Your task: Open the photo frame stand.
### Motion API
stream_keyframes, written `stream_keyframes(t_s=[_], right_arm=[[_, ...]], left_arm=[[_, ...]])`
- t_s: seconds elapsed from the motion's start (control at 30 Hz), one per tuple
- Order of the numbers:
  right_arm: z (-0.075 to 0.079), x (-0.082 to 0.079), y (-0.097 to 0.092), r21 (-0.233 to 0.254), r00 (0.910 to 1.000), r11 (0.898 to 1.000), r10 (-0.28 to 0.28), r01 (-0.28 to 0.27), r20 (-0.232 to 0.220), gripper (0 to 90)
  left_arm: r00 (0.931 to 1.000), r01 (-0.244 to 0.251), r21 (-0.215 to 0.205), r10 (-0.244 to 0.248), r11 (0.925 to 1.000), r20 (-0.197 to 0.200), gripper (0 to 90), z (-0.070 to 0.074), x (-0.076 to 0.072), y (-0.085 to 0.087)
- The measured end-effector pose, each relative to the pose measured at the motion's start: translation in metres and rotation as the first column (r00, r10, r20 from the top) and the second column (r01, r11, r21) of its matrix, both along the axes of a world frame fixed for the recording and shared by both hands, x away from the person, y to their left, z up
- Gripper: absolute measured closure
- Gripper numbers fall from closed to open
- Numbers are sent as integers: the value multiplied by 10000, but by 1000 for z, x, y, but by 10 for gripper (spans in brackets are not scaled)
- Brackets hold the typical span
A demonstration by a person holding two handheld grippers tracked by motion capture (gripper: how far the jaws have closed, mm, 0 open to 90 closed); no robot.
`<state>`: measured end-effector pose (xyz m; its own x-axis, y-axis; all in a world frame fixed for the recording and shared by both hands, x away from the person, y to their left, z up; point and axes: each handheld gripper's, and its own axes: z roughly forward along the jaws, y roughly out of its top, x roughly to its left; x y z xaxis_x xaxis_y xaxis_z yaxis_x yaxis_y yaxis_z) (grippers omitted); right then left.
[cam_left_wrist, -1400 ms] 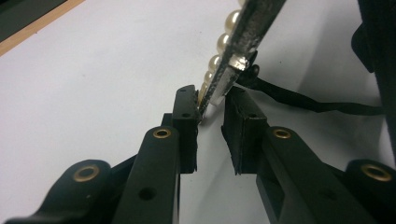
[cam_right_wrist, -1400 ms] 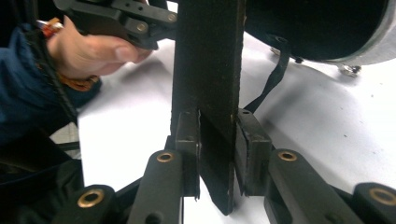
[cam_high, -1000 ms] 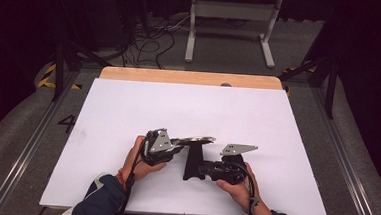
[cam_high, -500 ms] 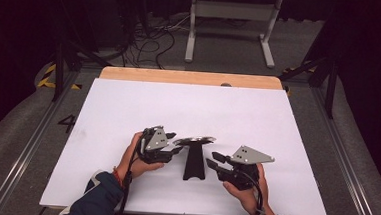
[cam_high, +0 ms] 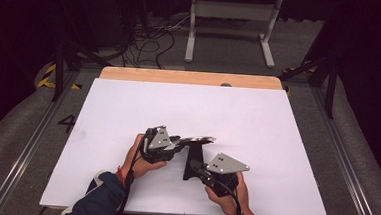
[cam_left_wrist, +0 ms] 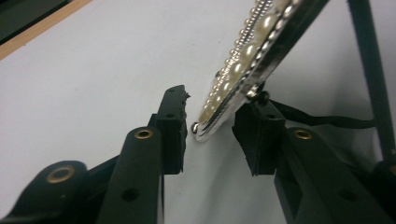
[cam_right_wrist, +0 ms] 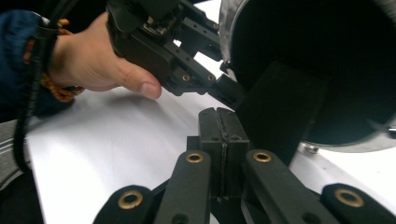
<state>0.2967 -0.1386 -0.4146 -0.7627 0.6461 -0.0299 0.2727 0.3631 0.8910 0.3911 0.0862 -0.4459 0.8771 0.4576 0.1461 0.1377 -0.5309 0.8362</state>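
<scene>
The pearl-rimmed frame (cam_left_wrist: 252,60) sits between the left gripper (cam_left_wrist: 212,128) jaws, half open, not pressing — right gripper (cam_right_wrist: 219,135), closed empty, nearer its black stand (cam_high: 193,163).

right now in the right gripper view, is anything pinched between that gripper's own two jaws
No: the right gripper has its two black pads pressed flat together with nothing between them, and the black stand of the pearl-rimmed frame sits just beside them.

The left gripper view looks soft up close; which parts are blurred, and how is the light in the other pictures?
Left gripper view: the near black jaws are soft, while the pearl-studded silver frame glints sharply. Right gripper view: the frame's round black back is dark and featureless. High view: the white table sheet is evenly bright, the floor around it dim.
</scene>
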Motion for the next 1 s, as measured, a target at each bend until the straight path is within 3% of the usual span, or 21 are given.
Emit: stream_keyframes(t_s=[0.1, 0.37, 0.63, 1.0], right_arm=[[-7, 4, 10, -145, 9999, 9998, -137, 136, -85, 900], [-20, 7, 35, -759, 9998, 9971, -89, 102, 173, 900], [-24, 7, 42, -1023, 9997, 9945, -233, 232, 5, 900], [-33, 9, 47, -1571, 9983, 9871, -374, 298, -451, 900]], left_arm=[[10000, 90, -5, -90, 10000, -36, 712, 0, 0, 0], [10000, 22, 42, -22, 10000, 11, 724, -1, -1, -1], [9994, -239, 391, 230, 9989, 240, 731, 0, -7, -2], [9994, -242, 428, 230, 9988, 272, 739, 1, -9, -2]])
